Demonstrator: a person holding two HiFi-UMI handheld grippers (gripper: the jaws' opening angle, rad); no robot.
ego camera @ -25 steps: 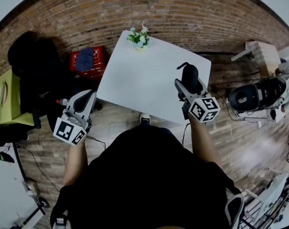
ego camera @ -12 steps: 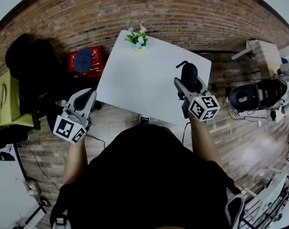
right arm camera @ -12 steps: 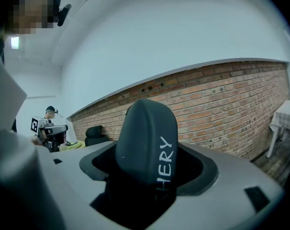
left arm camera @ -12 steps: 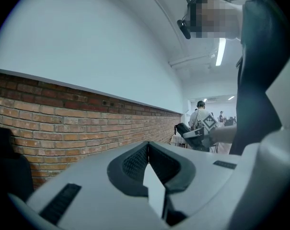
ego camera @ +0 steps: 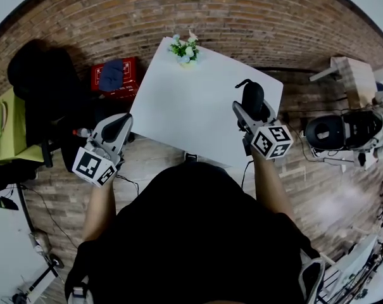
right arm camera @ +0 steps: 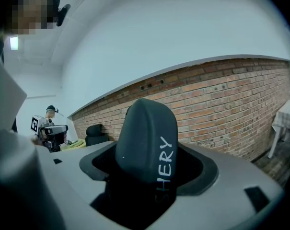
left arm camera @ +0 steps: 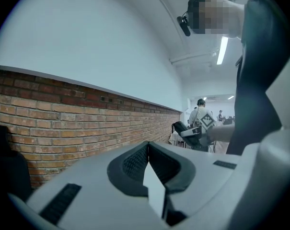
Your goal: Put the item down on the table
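Black rounded item (right arm camera: pixel 147 138), lettered "SHERY": pinched between right gripper (ego camera: pixel 254 113) fingers, long axis running along them, over right part of white table (ego camera: pixel 185 106); contact with surface not discernible. Left gripper (ego camera: pixel 118 126): fingers pressed together, empty, beyond table's left edge, the farther one.

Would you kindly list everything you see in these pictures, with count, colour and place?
table: one, white, centre of the head view
flowers: one small bunch, white and green, at the table's far edge
crate: one, red, on the floor left of the table
side table: one, pale wood, far right
item: one, black with pale lettering, seen over the table's right part
left gripper: one, grey, left of the table, jaws together, nothing between them
right gripper: one, grey, jaws shut on the item
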